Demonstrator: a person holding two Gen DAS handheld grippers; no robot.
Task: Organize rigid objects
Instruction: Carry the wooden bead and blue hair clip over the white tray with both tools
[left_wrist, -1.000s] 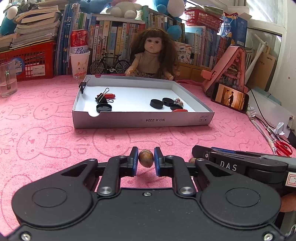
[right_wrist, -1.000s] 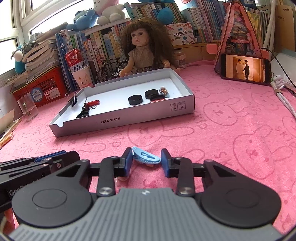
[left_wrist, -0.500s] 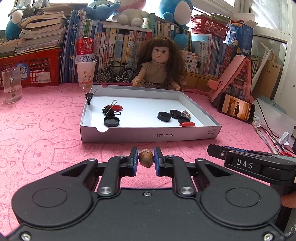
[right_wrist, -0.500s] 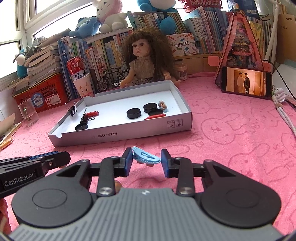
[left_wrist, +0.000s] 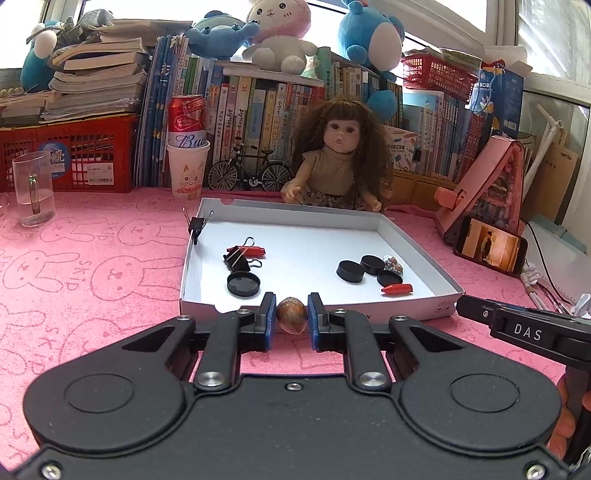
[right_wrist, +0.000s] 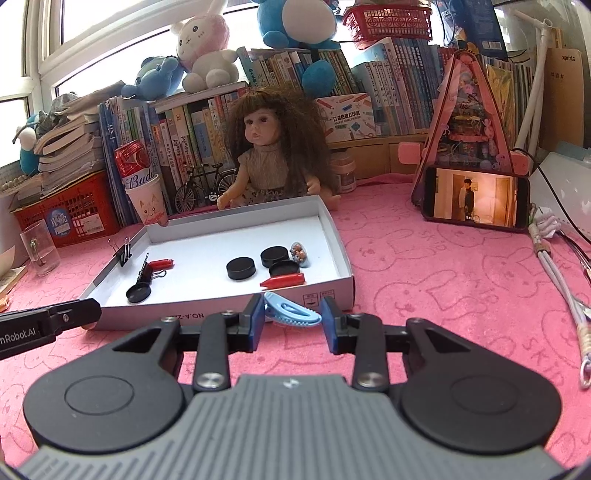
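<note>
My left gripper (left_wrist: 291, 320) is shut on a brown nut (left_wrist: 291, 319), held just above the front wall of the white box (left_wrist: 406, 311). My right gripper (right_wrist: 292, 316) is shut on a light blue clip (right_wrist: 291, 314), held at the near wall of the same white box (right_wrist: 332, 295). Inside the box lie black caps (left_wrist: 350, 271), a black lid (left_wrist: 243, 283), a binder clip (left_wrist: 236, 260), two red pieces (left_wrist: 397, 288) and a small bead-filled piece (left_wrist: 392, 263). Another binder clip (left_wrist: 196, 223) grips the box's left wall.
A doll (left_wrist: 338, 162) sits behind the box, before a row of books. A glass mug (left_wrist: 33, 188), a paper cup with a can (left_wrist: 187, 162) and a red basket (left_wrist: 70, 153) stand at the back left. A phone (right_wrist: 476, 197) leans on a pink stand; cables (right_wrist: 554, 266) lie right.
Both grippers have risen and moved toward the box, each keeping its object. The box now appears nearer and its inside shows more fully.
</note>
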